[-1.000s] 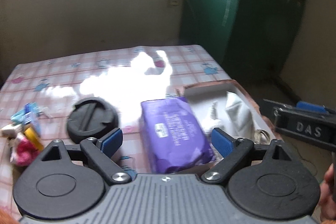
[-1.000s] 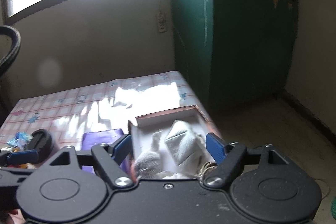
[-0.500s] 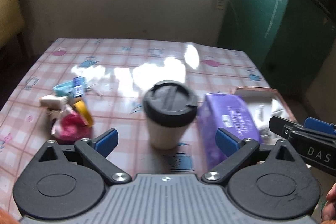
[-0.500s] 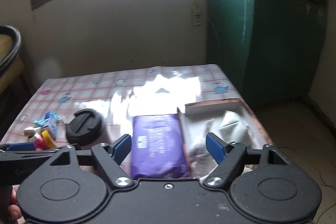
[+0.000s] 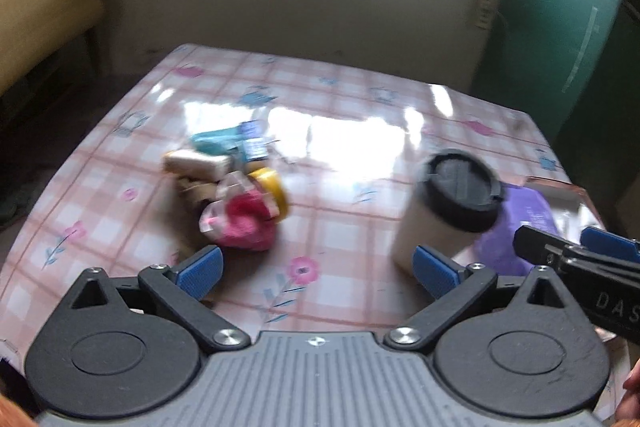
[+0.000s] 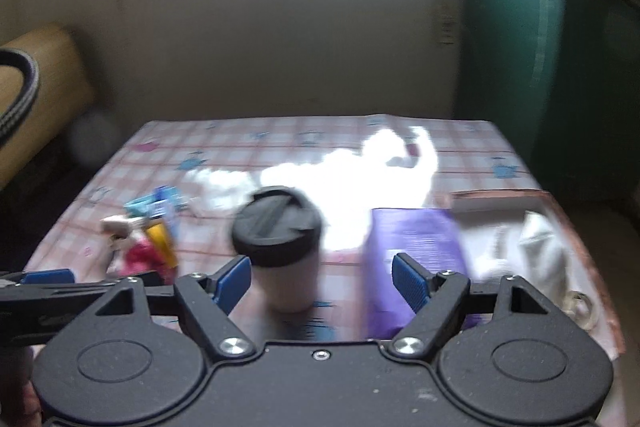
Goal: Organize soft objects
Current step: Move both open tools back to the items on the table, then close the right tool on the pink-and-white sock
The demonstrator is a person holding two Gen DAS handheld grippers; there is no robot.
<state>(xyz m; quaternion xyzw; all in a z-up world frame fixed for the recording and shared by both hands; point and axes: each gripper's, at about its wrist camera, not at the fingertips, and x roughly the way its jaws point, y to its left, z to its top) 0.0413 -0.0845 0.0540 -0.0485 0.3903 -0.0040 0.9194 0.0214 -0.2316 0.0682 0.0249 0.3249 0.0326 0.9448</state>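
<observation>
A pile of small things lies on the checked tablecloth: a pink soft item [image 5: 246, 223], a yellow piece [image 5: 276, 187], a white pack [image 5: 196, 163] and a teal packet [image 5: 218, 141]. My left gripper [image 5: 318, 269] hangs open above the cloth, the pink item just beyond its left finger. My right gripper [image 6: 322, 281] is open too, with nothing gripped; a white cup with a black lid [image 6: 280, 243] stands ahead of it. A purple soft pack [image 6: 412, 239] lies beside a cardboard box [image 6: 496, 195] holding white cloth [image 6: 540, 243]. The picture is blurred.
The cup [image 5: 448, 211] stands between the pile and the purple pack [image 5: 520, 227]. A finger of the right gripper [image 5: 580, 259] reaches in at the right of the left wrist view. Beyond the table are a wall, a green cabinet [image 6: 520, 47] and a yellow seat [image 5: 40, 7].
Both views have swung left: box and purple pack slid to the right, cup and small pile came toward the middle. The left jaws spread a little wider.
</observation>
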